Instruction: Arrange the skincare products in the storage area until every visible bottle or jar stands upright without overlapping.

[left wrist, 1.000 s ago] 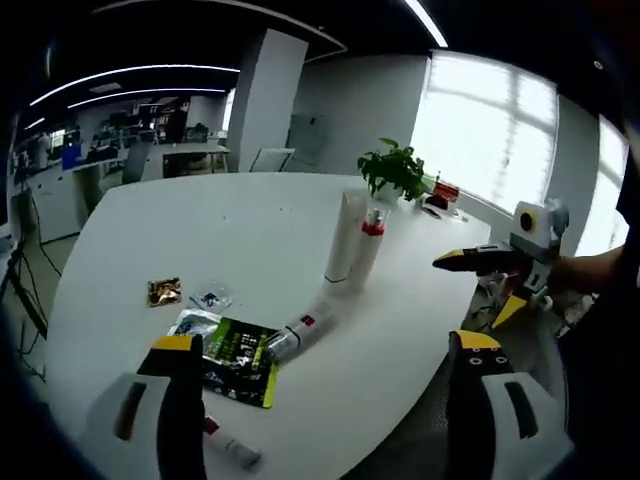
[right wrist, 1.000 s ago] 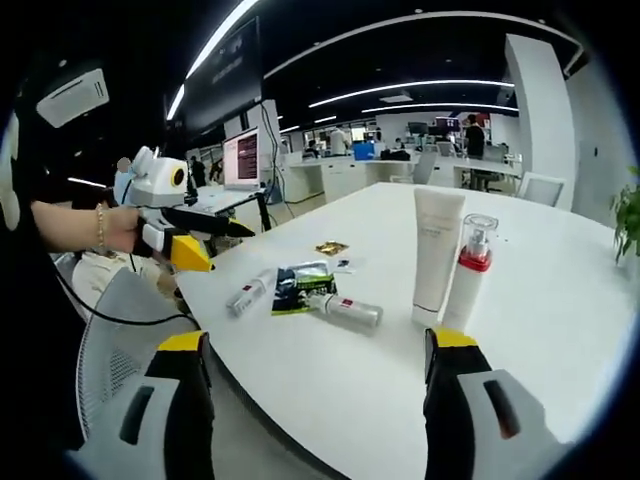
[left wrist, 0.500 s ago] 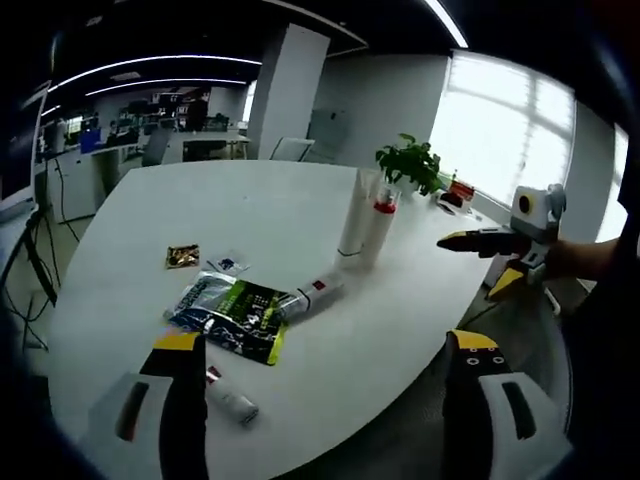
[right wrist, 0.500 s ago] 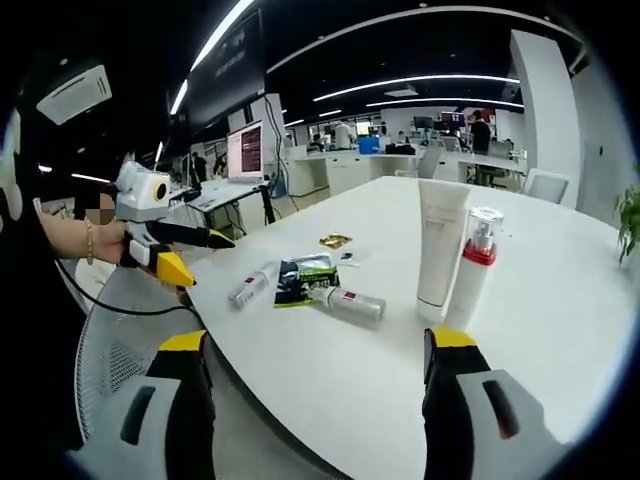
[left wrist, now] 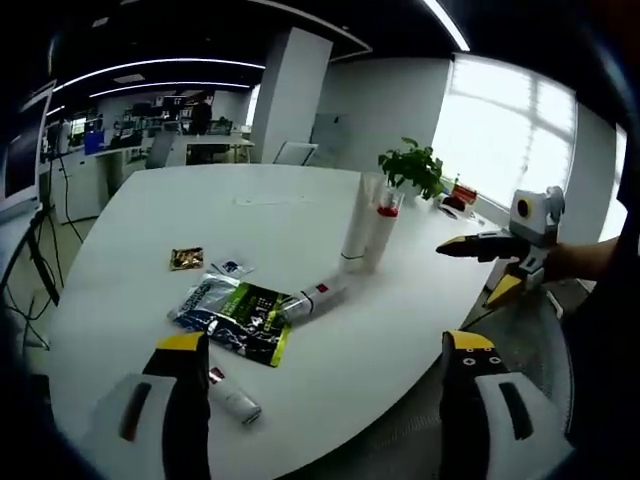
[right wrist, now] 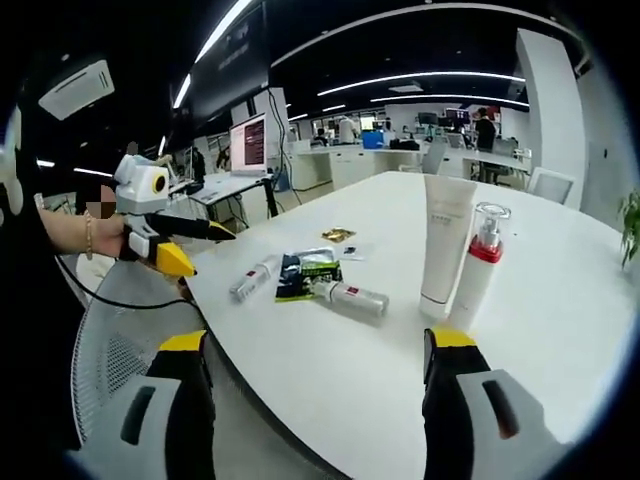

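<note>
On the white round table (left wrist: 150, 230) a tall white tube (left wrist: 356, 225) and a pump bottle with a red collar (left wrist: 378, 235) stand upright, side by side. A silver bottle (left wrist: 312, 298) lies on its side, its cap end touching a green-and-black sachet (left wrist: 245, 318). A small tube (left wrist: 232, 398) lies near the table's edge. My left gripper (left wrist: 325, 342) hangs open off the near edge. My right gripper (left wrist: 467, 272) is open beside the table's right edge. In the right gripper view: the white tube (right wrist: 445, 245), pump bottle (right wrist: 478, 270), lying bottle (right wrist: 350, 296), sachet (right wrist: 308, 275), small tube (right wrist: 254, 280), left gripper (right wrist: 212, 253), and open right gripper (right wrist: 318, 342).
A gold packet (left wrist: 187, 259) and a small blue-and-white packet (left wrist: 230, 268) lie beyond the sachet. A potted plant (left wrist: 415, 168) stands at the table's far side. A mesh chair (right wrist: 110, 370) sits by the table's edge under the left gripper. Office desks fill the background.
Both cameras have drifted slightly, the left one back from the table. Both grippers stay open and hold nothing. The products on the table lie where they were.
</note>
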Demonstrator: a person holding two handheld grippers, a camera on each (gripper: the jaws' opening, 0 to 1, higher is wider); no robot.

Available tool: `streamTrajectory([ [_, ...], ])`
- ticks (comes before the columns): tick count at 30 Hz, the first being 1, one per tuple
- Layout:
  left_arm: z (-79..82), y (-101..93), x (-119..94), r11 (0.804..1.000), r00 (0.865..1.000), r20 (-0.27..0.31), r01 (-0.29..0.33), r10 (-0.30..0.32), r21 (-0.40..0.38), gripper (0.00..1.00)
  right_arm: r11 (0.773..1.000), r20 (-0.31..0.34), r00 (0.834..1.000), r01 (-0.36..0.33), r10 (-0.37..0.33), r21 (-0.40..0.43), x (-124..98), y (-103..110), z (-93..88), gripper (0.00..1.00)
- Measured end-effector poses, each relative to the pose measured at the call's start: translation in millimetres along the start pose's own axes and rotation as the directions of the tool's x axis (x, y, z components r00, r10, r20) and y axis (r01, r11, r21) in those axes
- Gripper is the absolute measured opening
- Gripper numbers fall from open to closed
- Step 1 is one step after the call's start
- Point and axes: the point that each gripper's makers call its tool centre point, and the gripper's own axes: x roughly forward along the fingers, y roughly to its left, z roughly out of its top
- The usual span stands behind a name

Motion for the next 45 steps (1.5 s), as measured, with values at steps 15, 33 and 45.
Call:
streamTrajectory([
  [15,7.8,0.3,-10,1.000,0.999,0.037,-0.021,0.022,-0.019,0.88,0.992,-0.065,0.996,-0.071,0.065,-0.103,33,0,7.5,0.84],
  [33,11.0,4.0,-15,0.999,0.997,0.064,-0.039,0.042,-0.037,0.87,0.955,-0.210,0.971,-0.165,0.114,-0.247,86,-1,4.3,0.77],
  [45,10.9,4.2,-16,0.998,0.997,0.063,-0.038,0.041,-0.043,0.85,0.913,-0.294,0.945,-0.243,0.145,-0.329,119,9,-1.8,0.72],
])
